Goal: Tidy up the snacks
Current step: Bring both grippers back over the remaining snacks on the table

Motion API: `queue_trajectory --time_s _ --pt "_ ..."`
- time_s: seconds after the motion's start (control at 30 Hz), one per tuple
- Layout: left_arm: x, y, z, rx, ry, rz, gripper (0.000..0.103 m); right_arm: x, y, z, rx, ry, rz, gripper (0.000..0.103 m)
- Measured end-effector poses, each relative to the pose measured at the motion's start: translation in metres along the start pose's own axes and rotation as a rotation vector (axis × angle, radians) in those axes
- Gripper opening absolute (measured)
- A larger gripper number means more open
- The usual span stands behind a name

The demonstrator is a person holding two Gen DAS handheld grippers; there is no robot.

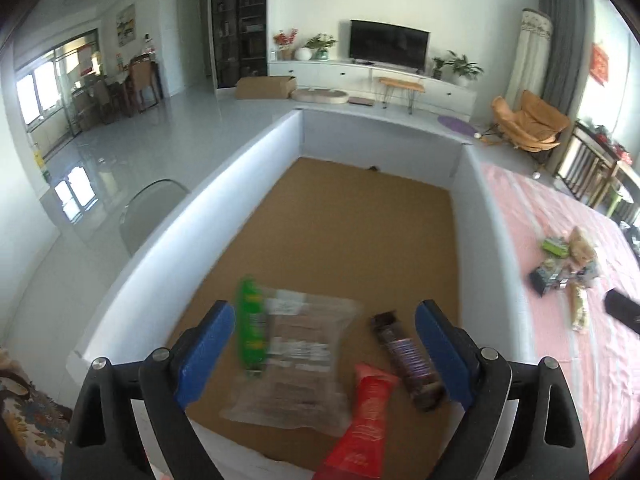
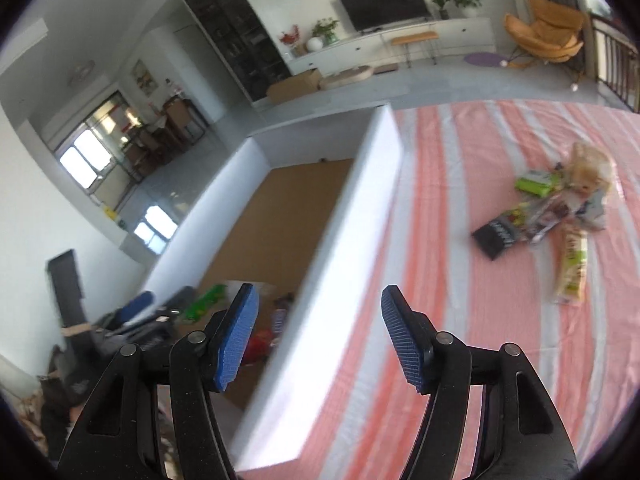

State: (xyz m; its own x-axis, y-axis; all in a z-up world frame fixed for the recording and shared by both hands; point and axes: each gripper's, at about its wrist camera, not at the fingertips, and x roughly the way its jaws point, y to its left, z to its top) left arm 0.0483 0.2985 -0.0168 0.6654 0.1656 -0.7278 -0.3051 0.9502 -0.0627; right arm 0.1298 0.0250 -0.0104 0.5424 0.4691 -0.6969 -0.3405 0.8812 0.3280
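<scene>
The left gripper (image 1: pixel 324 354) hangs wide open, empty, over the white-walled cardboard-floored box (image 1: pixel 180 216); loose snack packets (image 2: pixel 560 216) lie at two o'clock. The right gripper (image 2: pixel 320 340), equally agape, probably risks clipping the wall.

A home living room: a television (image 1: pixel 389 45) on a white cabinet (image 1: pixel 372 76), houseplants (image 1: pixel 464 66) and an armchair (image 1: pixel 530 120).

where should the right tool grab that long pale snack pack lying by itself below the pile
Grip the long pale pack across its narrow width near the middle, coming straight down from above. It lies flat on the striped cloth, lengthwise toward the camera, just clear of the pile, so its long sides look free. The right tool is open and empty.
</scene>
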Motion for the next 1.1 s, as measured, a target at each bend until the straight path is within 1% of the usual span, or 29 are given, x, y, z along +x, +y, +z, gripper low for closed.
queue_trajectory --time_s 0.13,0.23,0.33,0.4,0.47,0.53,0.6,0.63,0.67,0.73,0.8,0.9,1.03,1.1 --pt "-0.017 -0.045 0.005 0.057 -0.037 -0.115 0.091 -0.019 -0.082 -0.021 0.019 -0.065 -0.304 0.07" --pt "-0.034 -0.095 0.003 0.126 -0.048 -0.219 0.092 -0.034 -0.146 -0.043 0.065 -0.075 -0.506 0.07" --pt "-0.046 -0.151 -0.003 0.209 -0.026 -0.334 0.095 -0.048 -0.202 -0.067 0.121 -0.062 -0.649 0.07" --pt "-0.049 -0.187 -0.014 0.264 0.002 -0.391 0.096 -0.059 -0.225 -0.079 0.158 -0.057 -0.708 0.07" --pt "-0.045 -0.223 -0.028 0.317 0.038 -0.425 0.096 -0.069 -0.24 -0.089 0.185 -0.062 -0.74 0.07" --pt "-0.037 -0.255 -0.043 0.365 0.056 -0.445 0.096 -0.074 -0.249 -0.097 0.19 -0.073 -0.762 0.07" --pt "-0.02 -0.286 -0.057 0.406 0.083 -0.431 0.096 -0.071 -0.255 -0.103 0.188 -0.066 -0.781 0.07" --pt "-0.011 -0.297 -0.065 0.421 0.099 -0.42 0.096 -0.071 -0.259 -0.104 0.209 -0.052 -0.775 0.07" --pt "-0.001 -0.307 -0.07 0.43 0.112 -0.405 0.096 -0.073 -0.262 -0.104 0.226 -0.057 -0.757 0.07" --pt "0.018 -0.317 -0.077 0.434 0.121 -0.377 0.096 -0.074 -0.263 -0.104 0.237 -0.069 -0.75 0.071" --pt "0.029 -0.319 -0.082 0.434 0.118 -0.344 0.096 -0.072 -0.265 -0.104 0.249 -0.062 -0.733 0.071" --pt "0.047 -0.319 -0.083 0.428 0.111 -0.296 0.096 -0.072 -0.267 -0.107 0.262 -0.062 -0.721 0.074" --pt "0.065 -0.314 -0.085 0.422 0.125 -0.259 0.096 -0.074 -0.274 -0.109 0.299 -0.063 -0.691 0.08" --pt "0.071 -0.313 -0.087 0.421 0.136 -0.247 0.096 -0.072 -0.273 -0.109 0.294 -0.058 -0.691 0.082"
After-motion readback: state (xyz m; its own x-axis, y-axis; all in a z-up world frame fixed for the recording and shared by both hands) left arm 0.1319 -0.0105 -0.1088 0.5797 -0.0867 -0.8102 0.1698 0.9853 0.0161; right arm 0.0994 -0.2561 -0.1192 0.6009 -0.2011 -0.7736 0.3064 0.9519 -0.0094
